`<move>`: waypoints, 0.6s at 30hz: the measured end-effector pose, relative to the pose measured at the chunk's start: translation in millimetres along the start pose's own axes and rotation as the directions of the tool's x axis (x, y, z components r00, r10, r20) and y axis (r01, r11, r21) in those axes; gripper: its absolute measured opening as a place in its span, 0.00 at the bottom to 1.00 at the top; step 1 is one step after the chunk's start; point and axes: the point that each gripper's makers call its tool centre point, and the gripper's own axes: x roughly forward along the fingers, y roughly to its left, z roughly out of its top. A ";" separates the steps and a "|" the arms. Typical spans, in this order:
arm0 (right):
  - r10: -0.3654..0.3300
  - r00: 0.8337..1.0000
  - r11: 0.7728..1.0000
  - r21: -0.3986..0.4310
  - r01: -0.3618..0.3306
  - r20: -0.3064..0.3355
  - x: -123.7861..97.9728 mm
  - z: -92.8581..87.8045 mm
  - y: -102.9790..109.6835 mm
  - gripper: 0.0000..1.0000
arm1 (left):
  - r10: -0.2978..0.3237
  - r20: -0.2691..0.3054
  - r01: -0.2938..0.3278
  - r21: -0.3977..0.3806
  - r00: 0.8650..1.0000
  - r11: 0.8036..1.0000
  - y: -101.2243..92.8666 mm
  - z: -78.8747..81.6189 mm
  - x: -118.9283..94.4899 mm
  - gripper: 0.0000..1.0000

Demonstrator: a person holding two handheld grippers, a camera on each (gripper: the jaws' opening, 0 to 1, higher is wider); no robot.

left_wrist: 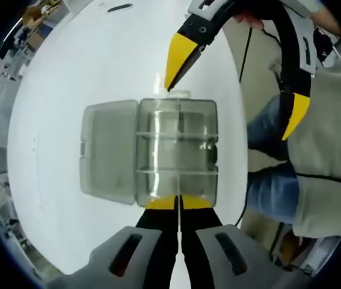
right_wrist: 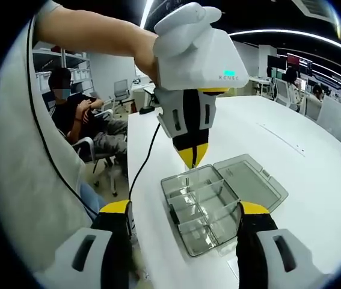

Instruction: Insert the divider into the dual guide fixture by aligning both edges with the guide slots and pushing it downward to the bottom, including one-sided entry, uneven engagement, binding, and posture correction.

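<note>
Clear box (right_wrist: 209,208), dividers (right_wrist: 201,203) inside

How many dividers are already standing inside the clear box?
2. Both cross the clear box: one divider nearer the right gripper, the other divider nearer the left gripper. Any lengthwise divider is hard to tell.

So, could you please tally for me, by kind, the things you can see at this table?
Grippers: 2, the left gripper and the right gripper.
Boxes: 1, the clear compartment box, lid open.
Tables: 1, the white table.
Total: 4.
</note>
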 end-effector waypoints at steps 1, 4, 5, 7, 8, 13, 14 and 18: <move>-0.001 1.000 1.000 0.000 0.001 0.001 0.0 0.4 -0.3 0.68 | -0.002 -0.001 0.002 -0.004 1.000 1.000 -0.2 0.5 0.2 0.00; 0.003 1.000 1.000 -0.003 -0.003 0.001 0.4 1.2 0.2 0.68 | -0.001 -0.001 0.001 -0.007 1.000 1.000 -0.5 1.9 0.4 0.00; 0.003 1.000 1.000 -0.004 -0.003 0.000 0.4 1.0 0.1 0.68 | -0.001 0.000 0.001 -0.008 1.000 1.000 -0.4 2.3 0.3 0.00; 0.004 1.000 1.000 -0.002 -0.004 0.001 0.5 1.6 0.1 0.68 | -0.002 0.000 0.002 -0.010 1.000 1.000 -0.4 2.9 -0.1 0.00; 0.005 1.000 1.000 -0.003 -0.005 0.000 0.5 1.7 0.0 0.67 | -0.003 -0.002 0.003 -0.014 1.000 1.000 -0.7 2.6 0.0 0.00; 0.006 1.000 1.000 -0.004 -0.006 0.001 0.5 2.1 -0.9 0.67 | -0.008 -0.007 0.008 -0.036 1.000 0.999 -0.1 2.8 0.1 0.00; 0.006 1.000 1.000 -0.005 -0.006 0.001 0.5 2.1 -1.1 0.67 | -0.008 -0.007 0.008 -0.036 1.000 0.999 0.1 2.9 0.1 0.00; 0.006 1.000 1.000 -0.004 -0.006 0.000 0.5 1.9 -1.5 0.67 | -0.018 -0.009 0.018 -0.058 1.000 0.998 0.4 2.6 0.3 0.00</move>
